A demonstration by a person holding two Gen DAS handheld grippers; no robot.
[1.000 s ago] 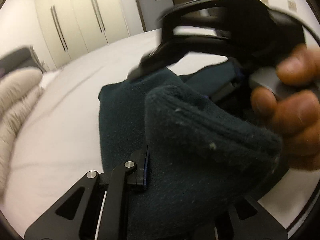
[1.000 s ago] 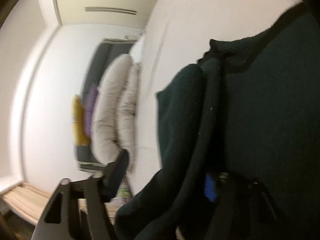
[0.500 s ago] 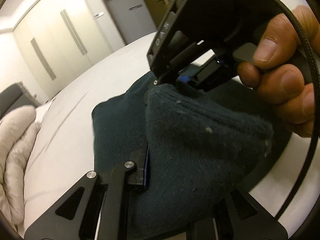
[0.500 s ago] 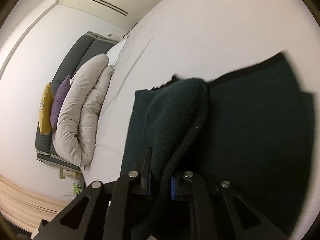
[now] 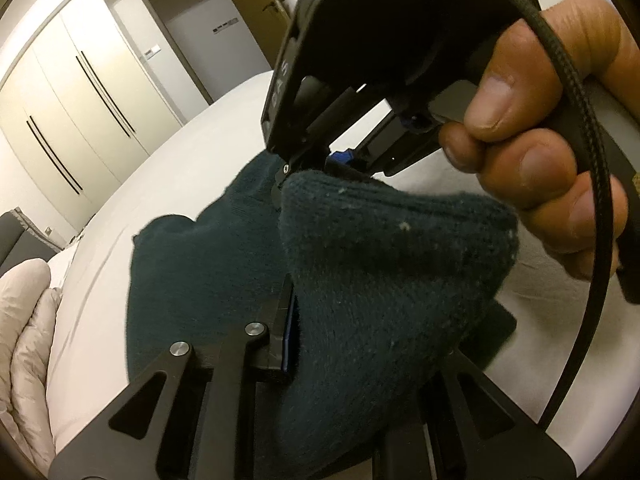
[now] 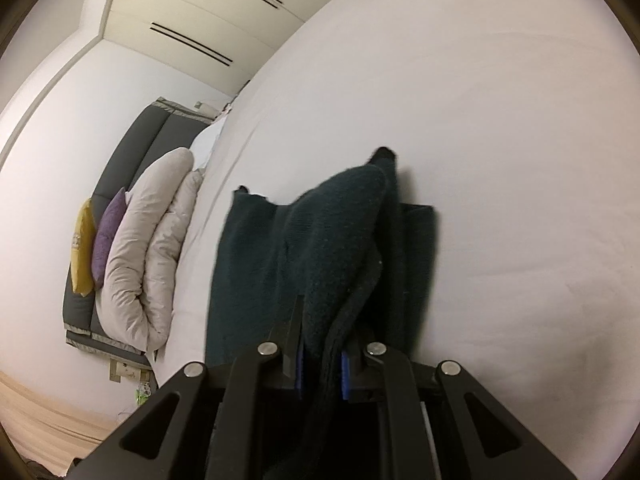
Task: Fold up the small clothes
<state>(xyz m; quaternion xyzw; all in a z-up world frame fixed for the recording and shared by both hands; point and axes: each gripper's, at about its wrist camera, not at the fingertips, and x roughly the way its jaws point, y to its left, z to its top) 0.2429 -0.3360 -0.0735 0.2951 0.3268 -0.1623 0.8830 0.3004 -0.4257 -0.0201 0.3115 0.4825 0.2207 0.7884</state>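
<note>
Dark green knit cloth fills the space between the fingers of both grippers. The left gripper (image 5: 344, 344) is clamped on a raised fold of the dark green garment (image 5: 392, 280); only its left finger (image 5: 280, 332), with a blue pad, shows, the other being hidden behind the cloth. The right gripper (image 6: 322, 372) pinches a thick doubled edge of the same garment between its two blue pads (image 6: 345, 374), which stand close together on the cloth.

In the left wrist view the right gripper comes in from the upper right, tips angled down onto the far end of the lifted fold, with the person's right hand (image 5: 540, 152) wrapped around its handle and a black cable (image 5: 592, 184) looping over the knuckles. The two grippers hold the fold at opposite ends, near each other.

The rest of the garment lies flat on the white bed (image 6: 500, 140), its far edge and right edge well inside the sheet. Bare sheet spreads wide to the right and far side. To the left, a beige duvet (image 6: 148, 248) lies bunched against a grey headboard (image 6: 132, 152), with purple and yellow cushions (image 6: 106, 236) beside it. Cream wardrobe doors (image 5: 80, 92) stand beyond the bed.
</note>
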